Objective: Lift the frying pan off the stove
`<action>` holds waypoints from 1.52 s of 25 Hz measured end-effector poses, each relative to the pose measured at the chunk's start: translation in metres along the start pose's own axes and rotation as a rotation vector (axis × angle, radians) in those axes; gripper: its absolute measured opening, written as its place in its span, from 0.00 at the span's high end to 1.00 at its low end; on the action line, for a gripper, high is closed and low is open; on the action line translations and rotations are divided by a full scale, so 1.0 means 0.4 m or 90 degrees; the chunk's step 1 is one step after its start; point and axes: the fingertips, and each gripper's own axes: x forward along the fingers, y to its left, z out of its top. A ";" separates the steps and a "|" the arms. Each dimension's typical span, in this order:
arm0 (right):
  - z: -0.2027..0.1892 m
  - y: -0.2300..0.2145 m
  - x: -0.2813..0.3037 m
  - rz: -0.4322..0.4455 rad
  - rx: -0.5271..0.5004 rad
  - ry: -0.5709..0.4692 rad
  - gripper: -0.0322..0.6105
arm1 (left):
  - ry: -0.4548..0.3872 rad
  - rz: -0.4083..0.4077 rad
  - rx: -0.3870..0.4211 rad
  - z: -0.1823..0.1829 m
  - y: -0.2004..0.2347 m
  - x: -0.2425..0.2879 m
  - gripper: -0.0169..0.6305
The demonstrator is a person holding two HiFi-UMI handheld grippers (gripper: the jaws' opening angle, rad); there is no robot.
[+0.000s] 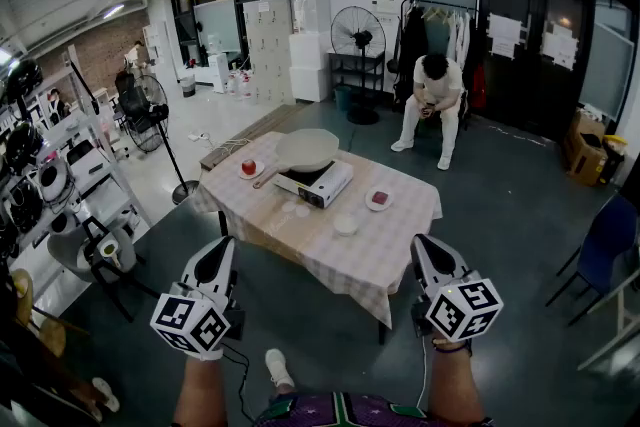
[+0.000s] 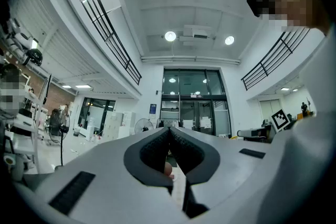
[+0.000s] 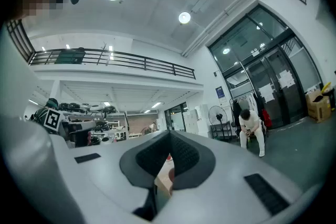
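Left gripper (image 1: 221, 248) and right gripper (image 1: 426, 247) hang low in the head view, well away from the bench (image 1: 300, 237), where the frying pan (image 1: 306, 149) sits on the stove (image 1: 316, 184). Each gripper view shows its jaws pressed together, holding nothing.

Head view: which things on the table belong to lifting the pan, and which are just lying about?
For the job:
frying pan, sitting on the stove

Lying about:
red fruit
small dish with something red in it
white bowl
all on the checked tablecloth
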 end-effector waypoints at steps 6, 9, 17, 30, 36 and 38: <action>0.006 0.014 -0.005 0.000 -0.017 0.005 0.94 | 0.006 -0.004 -0.002 0.004 -0.014 -0.004 0.94; 0.003 0.014 -0.002 -0.002 -0.025 0.007 0.94 | 0.005 -0.004 -0.003 0.004 -0.013 -0.004 0.94; 0.003 0.006 -0.010 -0.020 -0.036 0.002 0.94 | 0.015 -0.009 0.030 0.000 -0.021 -0.010 0.94; -0.036 0.035 0.036 0.027 0.012 0.021 0.94 | 0.054 -0.011 0.066 -0.039 -0.014 -0.012 0.94; -0.040 0.012 0.087 0.005 0.018 0.015 0.94 | 0.070 0.030 0.062 -0.053 0.050 -0.027 0.94; -0.040 0.007 0.105 0.006 0.014 0.015 0.94 | 0.061 0.046 0.039 -0.051 0.083 -0.024 0.94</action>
